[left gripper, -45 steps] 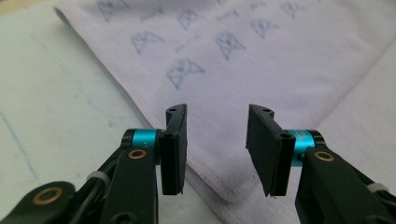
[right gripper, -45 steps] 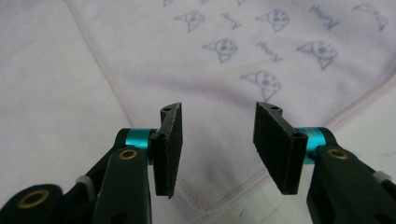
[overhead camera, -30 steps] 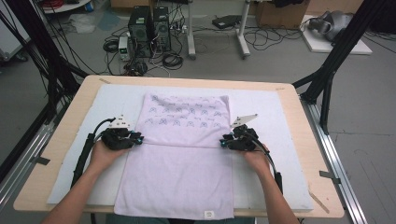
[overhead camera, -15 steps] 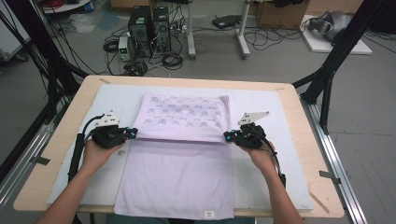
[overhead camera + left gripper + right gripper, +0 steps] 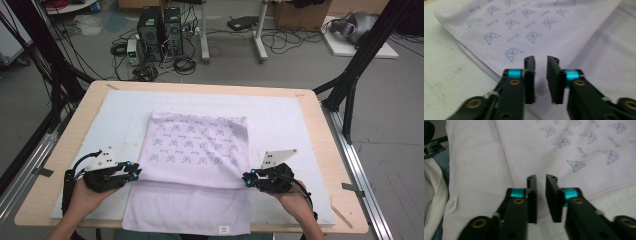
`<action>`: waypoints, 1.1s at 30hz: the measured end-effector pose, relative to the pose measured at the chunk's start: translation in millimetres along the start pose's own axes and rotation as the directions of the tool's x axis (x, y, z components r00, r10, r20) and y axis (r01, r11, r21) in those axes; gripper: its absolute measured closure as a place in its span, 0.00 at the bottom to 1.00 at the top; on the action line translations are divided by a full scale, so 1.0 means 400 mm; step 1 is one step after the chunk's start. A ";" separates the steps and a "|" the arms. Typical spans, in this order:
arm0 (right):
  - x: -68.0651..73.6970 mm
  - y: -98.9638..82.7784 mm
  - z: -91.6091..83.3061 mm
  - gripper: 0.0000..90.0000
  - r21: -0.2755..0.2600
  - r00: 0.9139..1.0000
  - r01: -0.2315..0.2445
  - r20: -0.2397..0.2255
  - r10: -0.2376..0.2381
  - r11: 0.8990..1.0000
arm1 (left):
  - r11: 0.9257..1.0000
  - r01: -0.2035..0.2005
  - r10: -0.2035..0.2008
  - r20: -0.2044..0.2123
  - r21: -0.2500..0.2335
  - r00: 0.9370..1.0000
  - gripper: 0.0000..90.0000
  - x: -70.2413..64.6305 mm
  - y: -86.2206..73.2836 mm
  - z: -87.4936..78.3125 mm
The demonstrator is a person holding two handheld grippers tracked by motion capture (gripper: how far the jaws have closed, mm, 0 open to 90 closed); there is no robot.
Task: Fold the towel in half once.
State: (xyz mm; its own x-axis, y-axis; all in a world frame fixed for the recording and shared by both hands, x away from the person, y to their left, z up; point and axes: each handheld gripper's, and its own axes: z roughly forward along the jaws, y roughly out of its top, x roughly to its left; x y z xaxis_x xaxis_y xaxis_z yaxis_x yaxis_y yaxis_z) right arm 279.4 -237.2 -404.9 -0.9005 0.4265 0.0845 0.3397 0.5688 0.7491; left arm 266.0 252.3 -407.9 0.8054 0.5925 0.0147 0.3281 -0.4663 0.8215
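Note:
A lavender towel lies folded on the white mat, its printed flap (image 5: 195,145) laid over the plain lower layer (image 5: 185,210). My left gripper (image 5: 136,172) sits at the flap's near left corner and my right gripper (image 5: 246,179) at its near right corner. In the left gripper view the left gripper (image 5: 540,60) has a narrow gap between its jaws, with nothing pinched and the flap corner (image 5: 524,37) just beyond. The right gripper (image 5: 540,178) stands the same way over the flap's hem (image 5: 609,190). Both pairs of jaws have just been opening.
The white mat (image 5: 300,120) covers most of the wooden table (image 5: 45,200). A small label (image 5: 225,230) marks the towel's near edge, which hangs at the table's front. Computer towers (image 5: 160,30) and cables lie on the floor beyond the table.
Both grippers have come back toward the person, and the printed flap's near edge came with them. Its fold line now lies nearer. The flap corners are let go.

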 end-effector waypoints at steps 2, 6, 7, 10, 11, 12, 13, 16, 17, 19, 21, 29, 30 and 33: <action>-0.001 -0.008 0.009 0.76 0.003 1.000 -0.007 0.012 0.007 1.000 | 1.000 0.012 -0.012 0.007 0.005 1.000 0.74 0.006 -0.007 0.008; -0.022 -0.007 0.031 0.71 -0.001 0.999 -0.004 0.032 0.004 1.000 | 0.999 0.007 -0.008 0.014 0.033 1.000 0.74 0.026 -0.011 0.036; -0.026 -0.007 0.041 0.69 0.002 0.999 -0.005 0.033 0.005 1.000 | 0.999 0.003 -0.004 0.018 0.039 1.000 0.75 0.030 -0.012 0.041; -0.035 -0.009 0.071 0.66 0.025 1.000 -0.012 0.010 0.012 1.000 | 0.998 0.001 -0.004 0.045 0.066 0.999 0.76 0.034 -0.022 0.063; -0.034 -0.011 0.079 0.66 0.037 1.000 -0.010 0.003 0.010 0.999 | 0.997 -0.005 0.001 0.055 0.075 0.998 0.76 0.034 -0.024 0.067; -0.032 -0.013 0.084 0.66 0.040 1.000 -0.009 0.000 0.009 0.999 | 0.996 -0.015 0.009 0.060 0.087 0.998 0.76 0.031 -0.027 0.073; -0.030 -0.016 0.091 0.66 0.046 1.000 0.000 -0.002 0.000 0.999 | 0.995 -0.022 0.016 0.065 0.100 0.998 0.77 0.027 -0.031 0.078; -0.024 -0.026 0.105 0.70 0.059 1.000 0.003 0.002 -0.003 0.998 | 0.995 -0.022 0.015 0.066 0.101 0.998 0.85 0.024 -0.045 0.089; -0.023 -0.030 0.105 0.73 0.049 1.000 0.003 0.013 -0.004 0.999 | 0.995 -0.017 0.011 0.068 0.097 0.998 0.88 0.026 -0.047 0.088; -0.024 -0.032 0.104 0.84 0.041 1.000 -0.008 0.012 0.008 0.999 | 0.996 -0.002 -0.003 0.066 0.085 0.998 0.96 0.024 -0.049 0.087; -0.024 -0.032 0.104 0.93 0.033 1.000 -0.007 -0.003 0.007 0.999 | 0.996 -0.016 0.011 0.060 0.087 0.998 0.98 0.022 -0.048 0.083; 0.002 -0.003 0.045 0.96 -0.045 1.000 0.025 -0.009 -0.025 0.999 | 1.000 0.005 -0.006 0.050 0.009 0.999 1.00 0.010 -0.031 -0.004; 0.007 0.002 0.036 0.96 -0.046 0.999 0.030 -0.011 -0.030 0.998 | 1.000 0.005 -0.005 0.055 0.013 0.998 1.00 0.009 -0.033 -0.012; 0.016 0.002 0.034 0.92 -0.022 0.999 0.045 -0.014 -0.046 0.999 | 1.000 0.000 -0.001 0.062 0.025 0.998 0.99 0.012 -0.040 -0.008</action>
State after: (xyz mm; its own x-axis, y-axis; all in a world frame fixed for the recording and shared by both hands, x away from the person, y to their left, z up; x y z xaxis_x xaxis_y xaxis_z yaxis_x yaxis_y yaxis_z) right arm 277.7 -224.3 -412.6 -0.9188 0.3902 0.0595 0.2926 0.5719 0.7664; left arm 263.0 264.5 -419.0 0.8338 0.5516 -0.0215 0.3400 -0.4825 0.8072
